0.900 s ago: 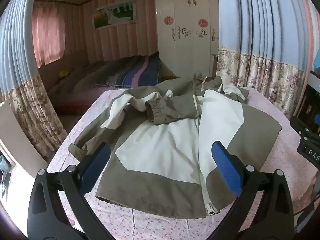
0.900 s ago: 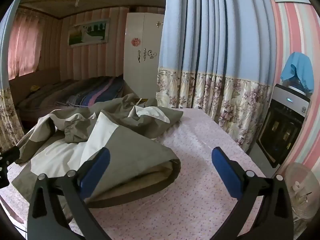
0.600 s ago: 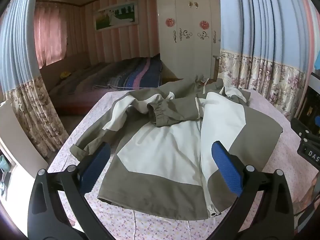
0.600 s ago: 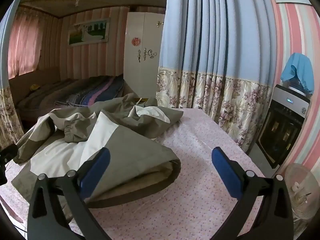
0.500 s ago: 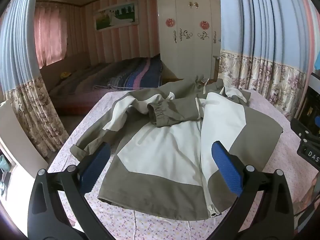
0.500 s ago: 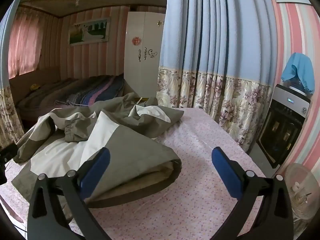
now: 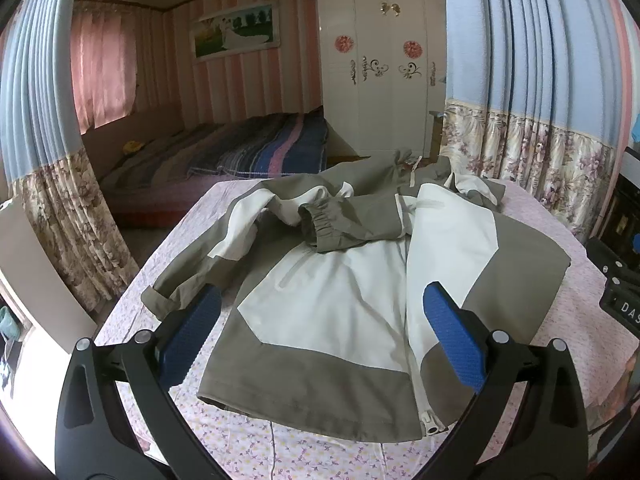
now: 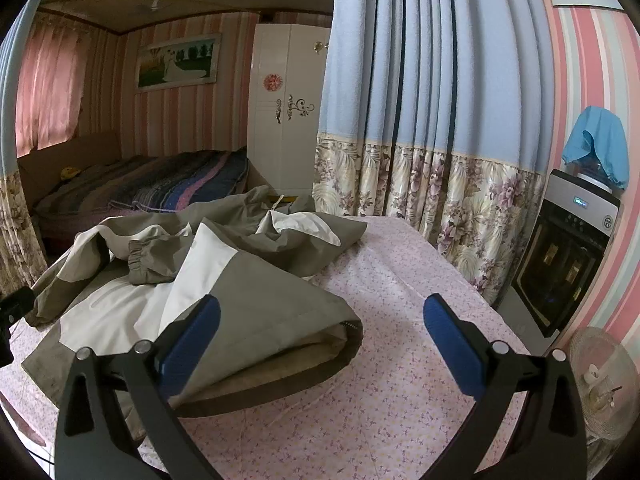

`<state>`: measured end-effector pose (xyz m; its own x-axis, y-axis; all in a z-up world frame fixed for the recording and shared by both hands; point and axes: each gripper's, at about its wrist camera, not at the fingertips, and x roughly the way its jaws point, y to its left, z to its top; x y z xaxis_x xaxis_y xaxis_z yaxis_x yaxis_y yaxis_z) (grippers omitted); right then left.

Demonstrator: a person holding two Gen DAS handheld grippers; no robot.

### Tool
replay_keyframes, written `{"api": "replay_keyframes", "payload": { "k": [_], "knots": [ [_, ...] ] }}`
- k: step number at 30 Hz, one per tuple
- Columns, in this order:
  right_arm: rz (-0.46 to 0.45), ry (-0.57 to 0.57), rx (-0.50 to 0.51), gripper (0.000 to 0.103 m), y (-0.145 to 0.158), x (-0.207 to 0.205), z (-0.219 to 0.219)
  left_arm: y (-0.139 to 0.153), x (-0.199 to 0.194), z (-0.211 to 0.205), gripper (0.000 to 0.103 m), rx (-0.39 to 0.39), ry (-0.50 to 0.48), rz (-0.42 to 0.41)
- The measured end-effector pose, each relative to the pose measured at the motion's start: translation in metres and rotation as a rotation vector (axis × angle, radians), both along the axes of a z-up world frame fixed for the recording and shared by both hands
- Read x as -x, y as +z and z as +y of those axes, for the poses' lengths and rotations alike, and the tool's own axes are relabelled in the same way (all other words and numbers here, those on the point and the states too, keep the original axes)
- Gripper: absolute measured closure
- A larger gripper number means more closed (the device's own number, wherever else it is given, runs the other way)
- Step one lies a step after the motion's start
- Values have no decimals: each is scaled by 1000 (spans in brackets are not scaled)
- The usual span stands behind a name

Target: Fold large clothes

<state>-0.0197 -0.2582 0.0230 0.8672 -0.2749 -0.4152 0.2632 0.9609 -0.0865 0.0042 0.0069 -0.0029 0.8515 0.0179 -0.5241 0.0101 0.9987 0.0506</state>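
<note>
An olive and white jacket lies front up on a table with a pink flowered cloth. Its right side is folded over the middle, and one sleeve with an elastic cuff lies across the chest. The zipper end sits at the near hem. My left gripper is open and empty, just above the near hem. My right gripper is open and empty, above the folded right edge of the jacket.
Flowered blue curtains hang along the table's right and far sides. A water dispenser and a small fan stand at the right. A bed and a white wardrobe are beyond the table.
Both grippers have stayed open and empty. The views drift only slightly; the jacket has not moved.
</note>
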Motion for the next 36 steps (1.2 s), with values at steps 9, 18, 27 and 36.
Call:
{"api": "replay_keyframes", "payload": {
  "k": [9,18,27,36],
  "knots": [
    [1,2,0,2,0,1,0,-2,-2,3,3,1,9,7],
    [1,3,-2,2,0,-1,-1,-2,-2,4,3,0,10,9],
    [-1,-3,1,2,2,0,-3,-3,-2,4,3,0,8,9],
    [-1,-1,-1,2,1,-1,-3,-3,-3,5,3,0,9,10]
  ]
}}
